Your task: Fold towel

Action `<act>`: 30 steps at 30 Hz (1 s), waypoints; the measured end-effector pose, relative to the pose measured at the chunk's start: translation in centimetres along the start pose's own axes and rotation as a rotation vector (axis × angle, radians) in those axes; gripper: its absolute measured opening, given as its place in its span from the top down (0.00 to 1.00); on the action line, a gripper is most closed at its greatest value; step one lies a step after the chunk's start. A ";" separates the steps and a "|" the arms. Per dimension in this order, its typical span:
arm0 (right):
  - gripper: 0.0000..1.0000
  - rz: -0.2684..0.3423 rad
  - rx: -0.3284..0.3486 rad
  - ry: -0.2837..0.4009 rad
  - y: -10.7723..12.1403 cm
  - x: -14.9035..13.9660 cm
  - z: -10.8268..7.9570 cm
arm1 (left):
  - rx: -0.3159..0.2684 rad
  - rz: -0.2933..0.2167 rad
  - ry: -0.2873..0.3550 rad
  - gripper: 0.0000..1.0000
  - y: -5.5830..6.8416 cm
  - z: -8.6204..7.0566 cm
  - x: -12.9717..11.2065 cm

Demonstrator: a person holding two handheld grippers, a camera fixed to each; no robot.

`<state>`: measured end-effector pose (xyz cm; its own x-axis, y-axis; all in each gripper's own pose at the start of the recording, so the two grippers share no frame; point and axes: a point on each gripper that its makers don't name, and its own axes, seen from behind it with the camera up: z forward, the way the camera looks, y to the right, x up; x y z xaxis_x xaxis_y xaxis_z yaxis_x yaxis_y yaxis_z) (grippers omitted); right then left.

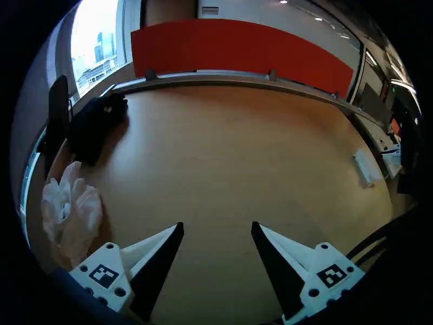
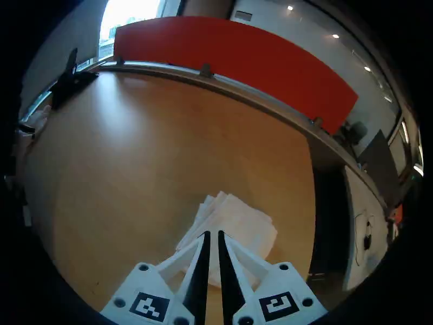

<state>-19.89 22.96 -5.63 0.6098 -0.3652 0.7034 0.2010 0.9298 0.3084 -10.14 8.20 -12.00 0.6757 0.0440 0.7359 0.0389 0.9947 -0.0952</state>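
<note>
L gripper point(image 1: 216, 227) sits at 6 o'clock in the left gripper view. Its claw is spread wide, w/ bare wooden table point(image 1: 227, 162) btw the two white fingers and nothing held. A black bag point(image 1: 97, 124) lies at 10 o'clock near the table's far-left corner. A crumpled white plastic bag point(image 1: 70, 211) is at 8 o'clock by the left edge, just beside the L finger's base. A small white item point(image 1: 368, 168) sits at 3 o'clock near the right edge, too small to tell what it is. A red divider panel point(image 1: 238, 49) runs along the table's far side at 12 o'clock, w/ a window point(image 1: 97, 49) at 11.

R gripper point(image 2: 212, 235) is at 6 o'clock in the right gripper view. Its claw is pressed nearly together, w/ only a thin slit left. The white towel point(image 2: 238, 219) lies bunched in layers on the table, just past centre toward 5 o'clock and close to the table's right edge. The fingertips point(image 2: 203, 238) are over its near edge. Can't tell if any cloth is caught btw them. The same red panel crosses from 11 to 2 o'clock. A dark object point(image 2: 70, 81) sits at 10 o'clock in the far corner.
</note>
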 end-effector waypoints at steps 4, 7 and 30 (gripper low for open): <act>0.89 -0.001 0.003 -0.004 -0.3 -0.1 0.3 | 0.001 0.002 0.002 0.07 0.0 -0.1 0.1; 0.90 -0.004 0.005 -0.007 -0.4 -0.2 0.4 | 0.002 -0.001 0.003 0.07 -0.1 -0.1 0.1; 0.37 0.009 0.040 -0.046 -2.7 -1.9 2.4 | 0.012 -0.003 -0.002 0.07 -0.4 -0.6 -0.4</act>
<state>-23.45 21.02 -6.29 0.5757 -0.3590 0.7346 0.1644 0.9309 0.3262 -9.98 7.74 -12.64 0.6744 0.0416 0.7372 0.0320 0.9958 -0.0855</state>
